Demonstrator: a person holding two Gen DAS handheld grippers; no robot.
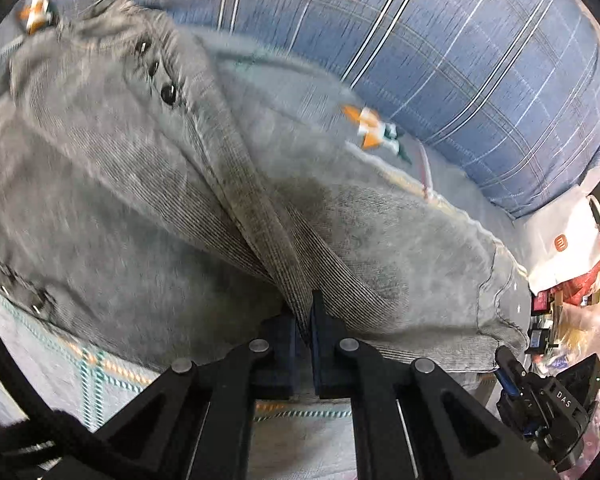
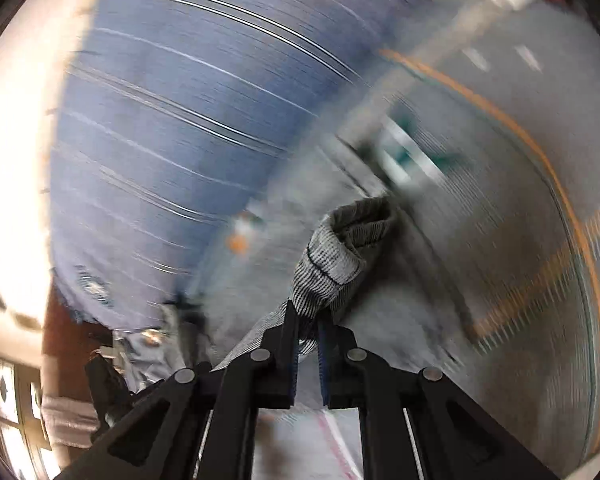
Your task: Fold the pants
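1. Left wrist view: the left gripper (image 1: 305, 320) is clenched on a fold of the grey corduroy pants (image 1: 140, 184), spread over the pale patterned bedsheet (image 1: 100, 372).
2. The right gripper (image 2: 309, 320) pinches the hem.
3. Soft, heavy cloth should drape; seams and hems give the firmest hold.

- Motion blur smears the blue plaid bedding (image 2: 172, 128) in the right wrist view.
- The grey pants (image 1: 140, 200) run off the left wrist view's left edge.
- Clutter (image 1: 572, 300) at the right edge is too small to identify.

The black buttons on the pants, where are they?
In the left wrist view, the black buttons sit upper left on the gray pants, near the waistband, far above the left gripper pinching the fabric.
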